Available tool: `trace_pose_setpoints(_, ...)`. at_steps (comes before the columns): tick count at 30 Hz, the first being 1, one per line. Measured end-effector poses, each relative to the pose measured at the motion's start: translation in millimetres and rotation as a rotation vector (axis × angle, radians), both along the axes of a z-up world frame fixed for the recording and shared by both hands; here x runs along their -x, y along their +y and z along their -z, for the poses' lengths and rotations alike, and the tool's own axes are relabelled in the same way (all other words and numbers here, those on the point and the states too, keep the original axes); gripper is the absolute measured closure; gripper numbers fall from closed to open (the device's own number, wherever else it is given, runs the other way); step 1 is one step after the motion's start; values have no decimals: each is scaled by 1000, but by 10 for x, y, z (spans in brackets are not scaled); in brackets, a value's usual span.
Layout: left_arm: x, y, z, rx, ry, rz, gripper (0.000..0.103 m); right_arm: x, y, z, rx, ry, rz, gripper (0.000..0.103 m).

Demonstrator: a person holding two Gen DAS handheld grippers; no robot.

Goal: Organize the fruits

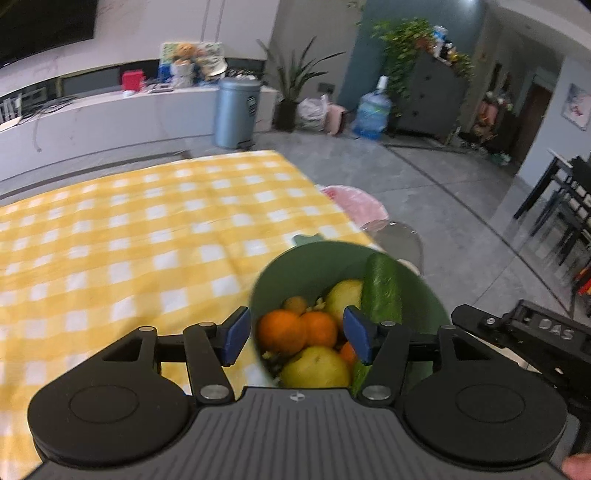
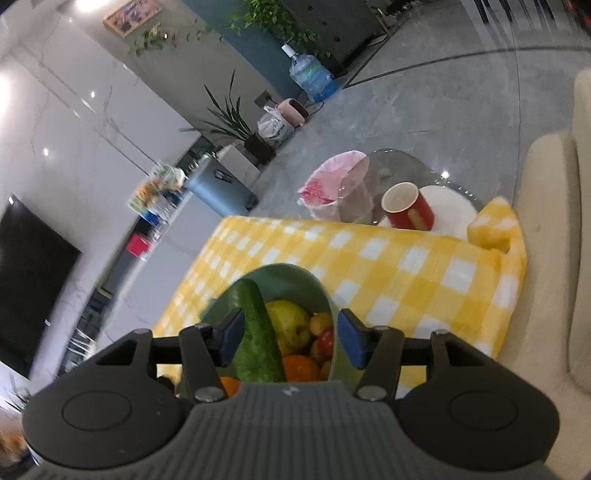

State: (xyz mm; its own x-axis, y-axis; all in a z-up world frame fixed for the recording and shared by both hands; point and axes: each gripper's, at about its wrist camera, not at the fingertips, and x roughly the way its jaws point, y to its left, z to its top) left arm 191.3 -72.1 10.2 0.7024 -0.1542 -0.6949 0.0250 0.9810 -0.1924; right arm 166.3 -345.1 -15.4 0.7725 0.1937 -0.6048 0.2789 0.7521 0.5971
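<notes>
Fruits fill the green bowl on our checked worktop: oranges, pears, a cucumber at two o'clock. Both grippers, left and right, hover with jaws spread, holding nothing. We judge collecting finished; next, check for strays.

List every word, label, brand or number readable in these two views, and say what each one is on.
"DAS" – raised letters on the black body of the right gripper, seen from the left wrist view.
Red mug: a pale mark on its side, too blurred to read.
Water bottle: label too small to read.
Framed picture on the wall: unreadable.
</notes>
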Motion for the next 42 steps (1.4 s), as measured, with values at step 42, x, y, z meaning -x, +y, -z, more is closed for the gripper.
trace_pose_setpoints(42, 741, 186, 123, 11, 203, -98, 19, 726, 952, -152, 508, 183, -405, 29)
